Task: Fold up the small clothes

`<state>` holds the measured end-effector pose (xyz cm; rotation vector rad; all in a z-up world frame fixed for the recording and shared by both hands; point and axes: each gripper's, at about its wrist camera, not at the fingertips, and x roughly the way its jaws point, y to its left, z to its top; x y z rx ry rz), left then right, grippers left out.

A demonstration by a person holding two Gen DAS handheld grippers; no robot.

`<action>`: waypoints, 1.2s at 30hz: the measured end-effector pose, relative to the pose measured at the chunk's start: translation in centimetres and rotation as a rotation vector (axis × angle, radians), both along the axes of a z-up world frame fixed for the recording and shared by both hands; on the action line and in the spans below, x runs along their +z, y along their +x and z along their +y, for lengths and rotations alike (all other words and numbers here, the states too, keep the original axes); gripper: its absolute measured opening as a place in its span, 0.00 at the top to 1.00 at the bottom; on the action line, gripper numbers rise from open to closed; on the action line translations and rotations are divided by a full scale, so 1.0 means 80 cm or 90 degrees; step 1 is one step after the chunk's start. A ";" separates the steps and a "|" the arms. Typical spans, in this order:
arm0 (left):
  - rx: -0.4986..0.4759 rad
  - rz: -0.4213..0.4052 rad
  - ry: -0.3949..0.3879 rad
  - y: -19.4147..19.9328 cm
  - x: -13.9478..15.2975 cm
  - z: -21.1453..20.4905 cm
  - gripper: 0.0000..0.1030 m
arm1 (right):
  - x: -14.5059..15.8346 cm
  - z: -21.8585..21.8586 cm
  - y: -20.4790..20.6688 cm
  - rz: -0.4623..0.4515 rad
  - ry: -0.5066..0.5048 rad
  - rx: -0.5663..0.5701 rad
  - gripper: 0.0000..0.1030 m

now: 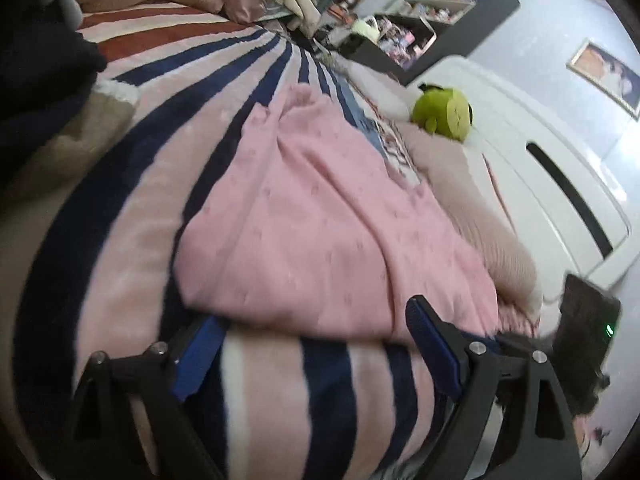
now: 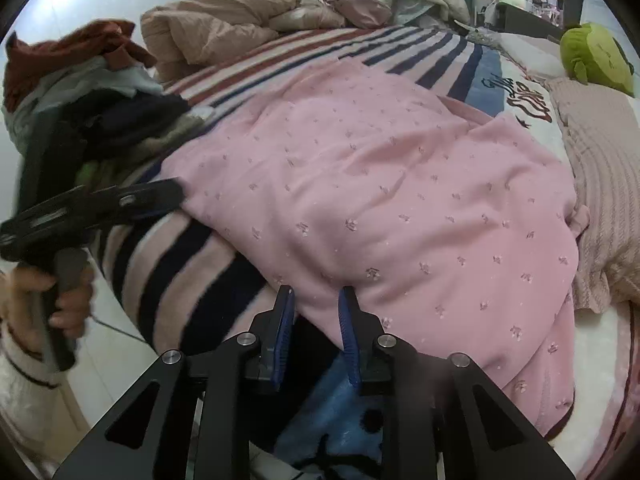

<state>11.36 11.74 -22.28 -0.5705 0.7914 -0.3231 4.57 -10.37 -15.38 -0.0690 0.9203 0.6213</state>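
Note:
A pink garment with small flower dots [image 2: 380,184] lies spread and partly folded on the striped bed blanket [image 2: 168,264]; it also shows in the left wrist view [image 1: 312,216]. My left gripper [image 1: 316,340] is open, its blue pads at the garment's near edge, one under the hem. In the right wrist view the left gripper [image 2: 160,200] touches the garment's left corner. My right gripper [image 2: 316,300] has its jaws narrowly apart at the garment's near edge, with a fold of cloth between the tips.
A pile of dark and red clothes [image 2: 92,92] sits at the bed's left. A beige knitted garment [image 2: 604,184] lies right of the pink one. A green plush toy [image 2: 596,56] and crumpled duvets [image 2: 224,24] lie at the far end.

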 end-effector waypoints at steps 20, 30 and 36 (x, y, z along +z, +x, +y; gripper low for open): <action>-0.050 -0.149 -0.046 0.034 0.041 -0.003 0.91 | -0.010 0.016 0.055 0.054 0.031 -0.008 0.77; -0.142 -0.204 0.053 0.042 0.092 -0.068 0.91 | 0.046 -0.076 0.054 -0.047 0.113 -0.144 0.60; -0.209 -0.195 0.091 0.045 0.094 -0.142 0.91 | 0.053 -0.136 0.040 -0.074 0.181 -0.203 0.60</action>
